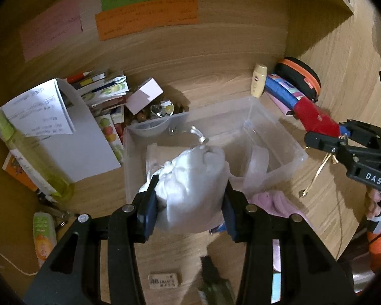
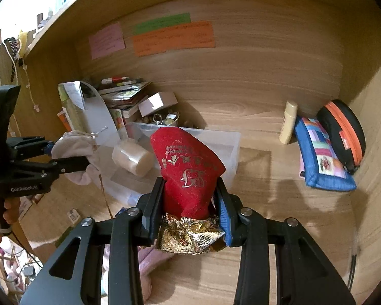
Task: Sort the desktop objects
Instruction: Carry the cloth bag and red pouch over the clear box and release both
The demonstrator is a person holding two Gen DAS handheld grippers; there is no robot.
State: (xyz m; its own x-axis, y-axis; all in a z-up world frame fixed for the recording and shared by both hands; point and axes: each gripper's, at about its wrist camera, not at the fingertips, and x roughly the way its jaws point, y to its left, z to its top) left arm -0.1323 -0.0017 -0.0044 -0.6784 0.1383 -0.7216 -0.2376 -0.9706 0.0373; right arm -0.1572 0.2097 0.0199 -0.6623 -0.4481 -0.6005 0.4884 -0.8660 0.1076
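Pouches both lifted: my left tongs (image 1: 189,212) pinch white drawstring pouch (image 1: 190,175) above clear plastic bin (image 1: 287,142), likely for drop-in; right tongs (image 2: 190,212) pinch red velvet pouch (image 2: 188,170) by neck, near bin, above surface (image 2: 266,267).

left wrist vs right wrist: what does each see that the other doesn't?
Left wrist only: an eraser on the desk near the camera, a tall green bottle lying at far left, and an orange-labelled tube below it.

Right wrist only: the upper shelf edge with hanging cords at top left, and the gold foil lining of the red pouch.

Both: the clear plastic bin, sticky notes on the back panel, the blue patchwork case, the left gripper shut on a white cloth bag, and the right gripper shut on the red pouch.
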